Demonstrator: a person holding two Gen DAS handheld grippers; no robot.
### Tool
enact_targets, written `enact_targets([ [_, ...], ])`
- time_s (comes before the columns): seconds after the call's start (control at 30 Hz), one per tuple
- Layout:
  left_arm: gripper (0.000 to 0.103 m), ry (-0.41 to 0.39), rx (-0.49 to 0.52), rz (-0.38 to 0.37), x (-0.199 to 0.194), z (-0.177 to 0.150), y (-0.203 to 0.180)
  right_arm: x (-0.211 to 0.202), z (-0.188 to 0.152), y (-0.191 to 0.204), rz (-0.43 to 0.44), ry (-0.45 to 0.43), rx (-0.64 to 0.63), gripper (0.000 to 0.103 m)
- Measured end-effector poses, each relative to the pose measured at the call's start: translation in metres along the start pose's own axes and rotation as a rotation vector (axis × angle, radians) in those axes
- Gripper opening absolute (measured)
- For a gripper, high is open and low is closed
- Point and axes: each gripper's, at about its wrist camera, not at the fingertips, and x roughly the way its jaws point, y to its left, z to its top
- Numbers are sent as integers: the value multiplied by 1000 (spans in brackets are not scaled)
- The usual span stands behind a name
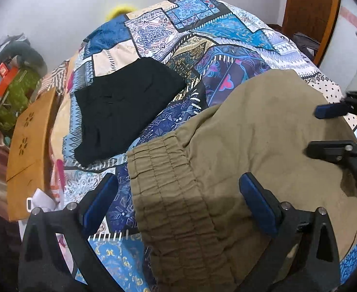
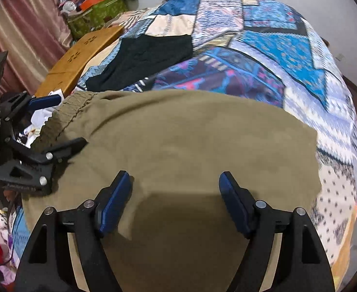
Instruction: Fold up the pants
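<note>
Khaki pants lie folded on the patchwork bedspread, the elastic waistband at their left end. My left gripper is open above the waistband, its jaws wide apart and holding nothing. My right gripper is open above the flat khaki cloth, empty. In the left wrist view the right gripper shows at the right edge, over the pants. In the right wrist view the left gripper shows at the left, by the waistband.
A folded black garment lies on the bedspread beyond the pants. A wooden board runs along the bed's left side. A pile of clutter with a green bag sits at the far left. A wooden door stands behind the bed.
</note>
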Motion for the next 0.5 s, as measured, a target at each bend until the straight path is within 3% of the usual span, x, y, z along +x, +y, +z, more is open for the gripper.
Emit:
enact_targets([
  [0.17,101,-15,-22,-9,-15,-7,-4,-14,-26,-15,-29,-26,55,73],
  [0.33,101,-21,-28,-27,-30,-21,-17,-27,-58,-29,-4,-34,127,76],
  [0.5,101,-30,-19,-7,-39,-37,-27,-45,-91,-30,-51,-64,122,79],
])
